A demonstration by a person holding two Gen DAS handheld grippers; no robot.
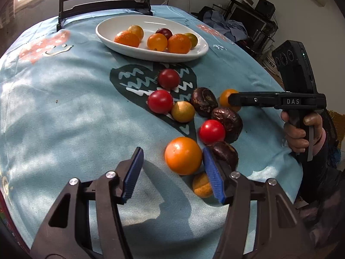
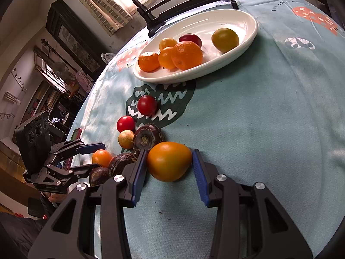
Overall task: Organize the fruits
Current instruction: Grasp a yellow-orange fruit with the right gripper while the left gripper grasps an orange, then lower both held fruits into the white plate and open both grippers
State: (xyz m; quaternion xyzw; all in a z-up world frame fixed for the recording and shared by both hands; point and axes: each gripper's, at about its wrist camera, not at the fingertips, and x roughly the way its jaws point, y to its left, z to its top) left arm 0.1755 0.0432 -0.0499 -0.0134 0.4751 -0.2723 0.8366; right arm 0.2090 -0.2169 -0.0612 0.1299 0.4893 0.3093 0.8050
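My right tongs [image 2: 168,166] clamp an orange tomato [image 2: 169,164] on the cloth [image 2: 258,129]; my left tongs [image 1: 172,170] hang half-open, gripping nothing.

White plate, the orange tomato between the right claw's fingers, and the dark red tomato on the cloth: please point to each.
White plate [image 2: 248,36]: right wrist view, bare rim.
Orange tomato [image 2: 169,164]: right wrist view, top middle.
Dark red tomato [image 1: 168,78]: left wrist view, middle.

Blue tablecloth [image 1: 64,108], white dish [image 1: 120,45], loose fruits [image 1: 160,101]
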